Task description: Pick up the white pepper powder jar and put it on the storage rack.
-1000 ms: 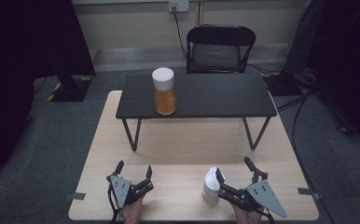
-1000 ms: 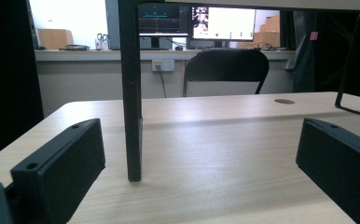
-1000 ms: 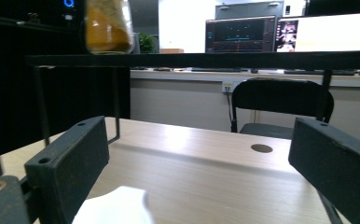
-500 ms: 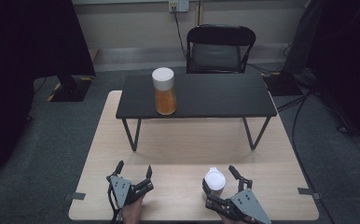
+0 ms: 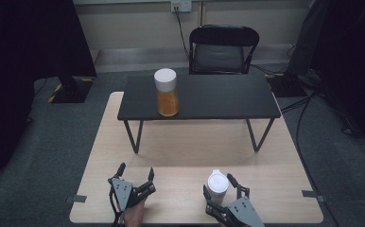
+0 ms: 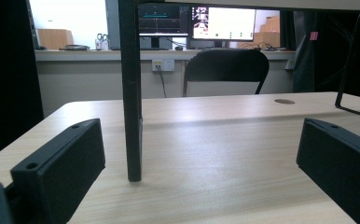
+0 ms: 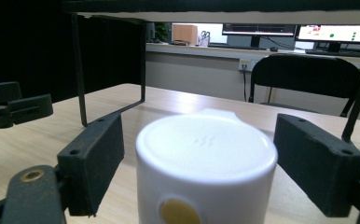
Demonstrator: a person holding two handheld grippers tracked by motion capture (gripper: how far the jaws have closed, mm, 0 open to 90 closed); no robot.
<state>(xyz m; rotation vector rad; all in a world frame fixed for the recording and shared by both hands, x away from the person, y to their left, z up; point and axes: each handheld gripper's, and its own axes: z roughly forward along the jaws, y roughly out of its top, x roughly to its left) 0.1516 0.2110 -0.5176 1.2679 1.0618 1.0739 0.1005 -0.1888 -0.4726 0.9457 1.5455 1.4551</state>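
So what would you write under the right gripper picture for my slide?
The right tool closing around a white-lidded jar on the wooden table, its pads not yet touching.

Grey carpet, black folding chair, wall socket, lit monitors behind

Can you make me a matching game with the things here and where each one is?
Things:
1. white jar
2. orange jar
3. chair
4. left gripper

Places:
A. behind the black table
B. on the black table
C. between the right gripper's jaws
D. low over the wooden table, holding nothing

Pairs: 1-C, 2-B, 3-A, 4-D
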